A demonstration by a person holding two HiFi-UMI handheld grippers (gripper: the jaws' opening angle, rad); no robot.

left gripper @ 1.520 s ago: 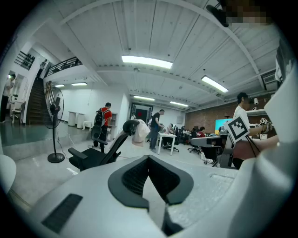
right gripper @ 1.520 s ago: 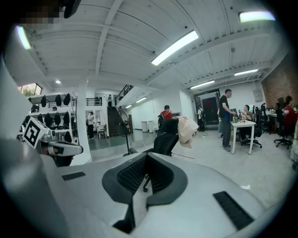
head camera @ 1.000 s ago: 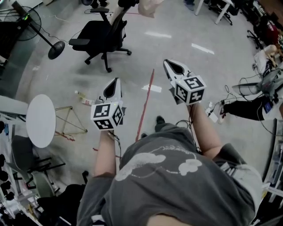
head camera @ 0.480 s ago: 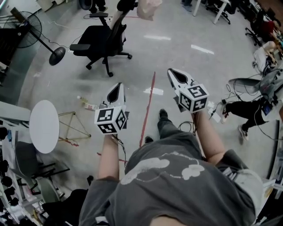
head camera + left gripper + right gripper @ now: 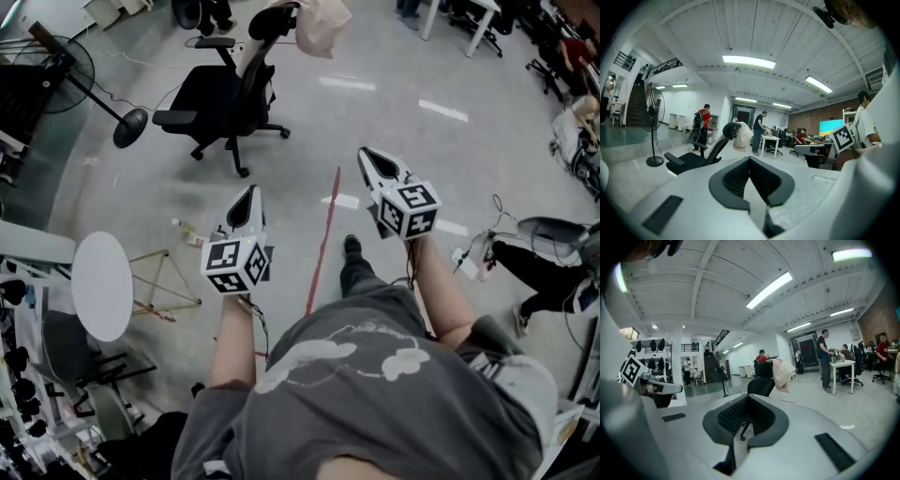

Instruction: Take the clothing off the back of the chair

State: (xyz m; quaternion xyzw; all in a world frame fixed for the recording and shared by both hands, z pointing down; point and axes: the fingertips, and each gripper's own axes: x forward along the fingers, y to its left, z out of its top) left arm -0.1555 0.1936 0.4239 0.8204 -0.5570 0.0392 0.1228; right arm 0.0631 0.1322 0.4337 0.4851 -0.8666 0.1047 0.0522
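A black office chair [image 5: 220, 89] stands on the floor at the upper left of the head view. A pale pink garment [image 5: 322, 26] hangs over the top of its backrest. My left gripper [image 5: 251, 190] and right gripper [image 5: 364, 153] are held out in front of me, both shut and empty, well short of the chair. In the left gripper view the chair [image 5: 693, 159] and garment [image 5: 742, 136] show beyond the shut jaws of the left gripper [image 5: 750, 158]. In the right gripper view the garment [image 5: 783, 373] hangs on the chair [image 5: 761, 385] past the right gripper [image 5: 747, 397].
A standing fan [image 5: 94, 80] is left of the chair. A round white table [image 5: 101, 286], a wire stand [image 5: 159, 281] and a bottle [image 5: 192, 234] sit at the left. A red floor line [image 5: 323, 234] runs ahead. Cables and a seated person's legs [image 5: 539, 267] lie right.
The person has stepped forward: chair and garment sit lower in the head view and closer. Both grippers moved along with the body and stayed shut.
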